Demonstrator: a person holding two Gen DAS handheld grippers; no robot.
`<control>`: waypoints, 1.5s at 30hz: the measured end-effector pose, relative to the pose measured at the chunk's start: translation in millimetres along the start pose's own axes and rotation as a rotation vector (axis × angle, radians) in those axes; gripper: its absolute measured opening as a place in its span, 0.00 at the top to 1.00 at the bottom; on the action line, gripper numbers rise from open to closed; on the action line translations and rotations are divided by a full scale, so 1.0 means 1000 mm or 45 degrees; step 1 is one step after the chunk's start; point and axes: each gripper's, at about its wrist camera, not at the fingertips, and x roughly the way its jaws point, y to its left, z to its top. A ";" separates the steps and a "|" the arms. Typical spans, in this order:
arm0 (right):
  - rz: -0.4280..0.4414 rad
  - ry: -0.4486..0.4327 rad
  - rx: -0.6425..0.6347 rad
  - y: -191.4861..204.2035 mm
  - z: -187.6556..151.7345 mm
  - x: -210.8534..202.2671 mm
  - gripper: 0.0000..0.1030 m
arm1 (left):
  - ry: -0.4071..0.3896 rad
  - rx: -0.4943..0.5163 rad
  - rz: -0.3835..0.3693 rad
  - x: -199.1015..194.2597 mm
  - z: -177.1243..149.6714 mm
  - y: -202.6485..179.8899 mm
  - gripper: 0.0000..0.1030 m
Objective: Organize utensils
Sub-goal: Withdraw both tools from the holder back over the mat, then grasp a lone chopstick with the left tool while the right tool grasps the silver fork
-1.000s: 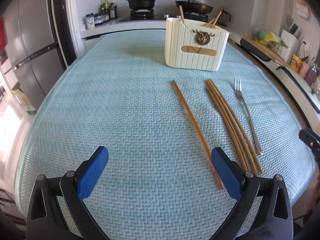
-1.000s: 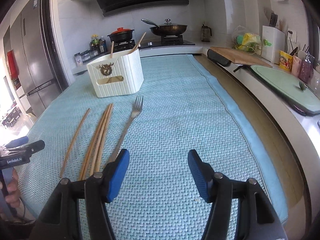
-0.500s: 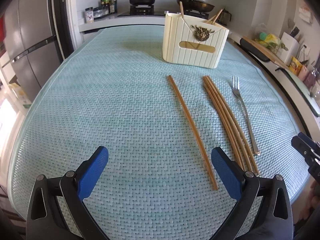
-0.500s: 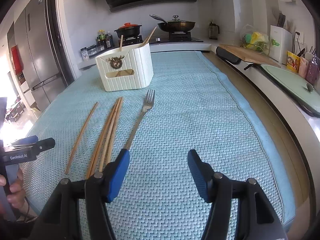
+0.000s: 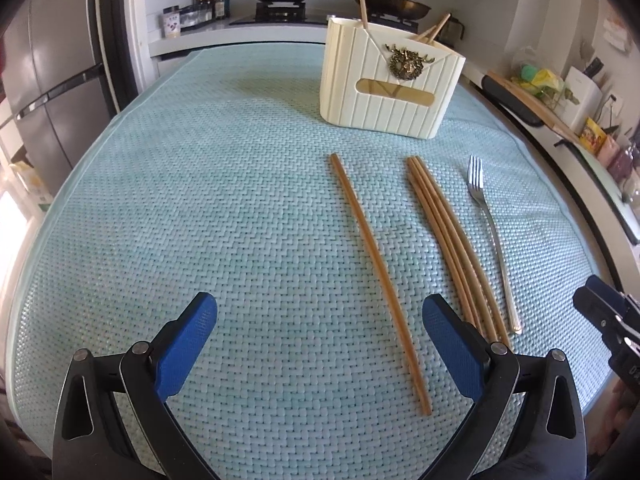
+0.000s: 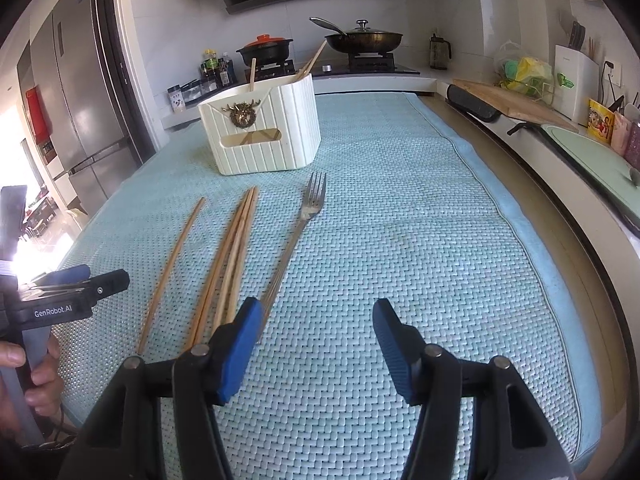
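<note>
A cream ribbed utensil holder (image 5: 390,84) (image 6: 262,130) with a brass stag emblem stands at the far side of the light blue woven mat (image 5: 200,208) (image 6: 420,240); a few chopsticks stick out of it. On the mat lie a single wooden chopstick (image 5: 376,264) (image 6: 172,268), a bundle of chopsticks (image 5: 452,240) (image 6: 234,256) and a silver fork (image 5: 490,232) (image 6: 298,232). My left gripper (image 5: 320,344) is open above the mat, the single chopstick's near end between its fingers. My right gripper (image 6: 318,340) is open, its left pad (image 6: 240,344) over the fork handle's end.
A stove with a red-lidded pot (image 6: 264,50) and a frying pan (image 6: 362,40) stands behind the mat. A fridge (image 6: 84,120) is at the left. The counter at the right holds a wooden board (image 6: 516,106), a knife block (image 6: 576,80) and a green lid (image 6: 592,168).
Both views have drawn nearer to the utensils and tilted down slightly. The single chopstick's end now lies farther between the left fingers. Both grippers stay open.
</note>
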 end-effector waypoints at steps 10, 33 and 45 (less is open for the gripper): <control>0.063 0.078 0.020 0.005 0.029 0.040 0.46 | 0.050 -0.012 0.065 0.037 0.031 -0.006 0.01; -0.042 0.203 -0.116 0.031 0.072 0.134 0.61 | 0.107 0.034 0.145 0.078 0.043 0.001 0.00; -0.055 0.273 -0.138 0.041 0.086 0.147 0.89 | 0.172 0.141 0.037 0.071 0.052 -0.026 0.92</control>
